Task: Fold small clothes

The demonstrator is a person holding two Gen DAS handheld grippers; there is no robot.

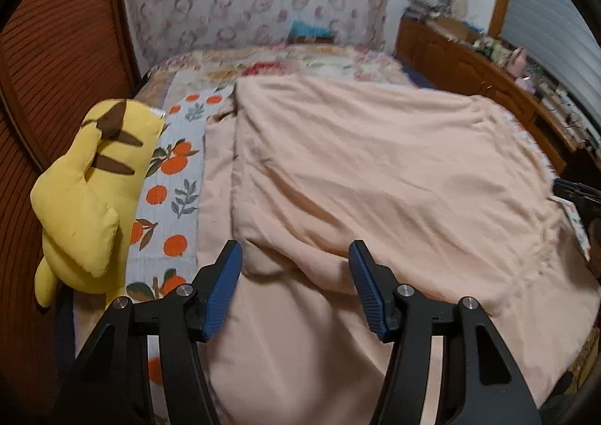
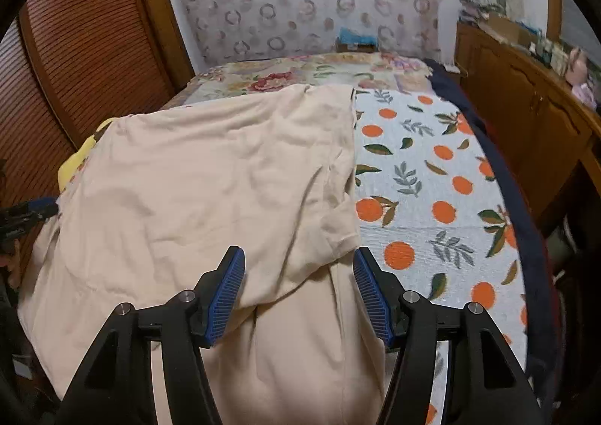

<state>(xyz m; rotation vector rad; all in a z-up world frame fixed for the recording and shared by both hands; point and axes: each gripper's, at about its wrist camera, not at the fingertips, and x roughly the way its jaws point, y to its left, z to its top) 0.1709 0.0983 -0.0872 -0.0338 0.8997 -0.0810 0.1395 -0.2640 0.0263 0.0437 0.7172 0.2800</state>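
Observation:
A pale peach garment [image 1: 375, 169] lies spread over the bed, with a fold running down its left side. My left gripper [image 1: 295, 248] hangs open just above the garment's near left part, and its blue pads press on nothing. In the right wrist view the same garment [image 2: 210, 181] covers the left half of the bed, with a short sleeve folded in at its right edge. My right gripper [image 2: 299, 252] stands open over that sleeve, cloth lying below and between the fingers without being pinched.
An orange-print sheet [image 2: 432, 181] covers the bed, with a floral quilt [image 2: 300, 76] behind it. A yellow plush toy [image 1: 90, 192] lies at the left edge by a louvred wooden door [image 1: 56, 49]. A cluttered wooden cabinet [image 2: 526, 106] runs along the right.

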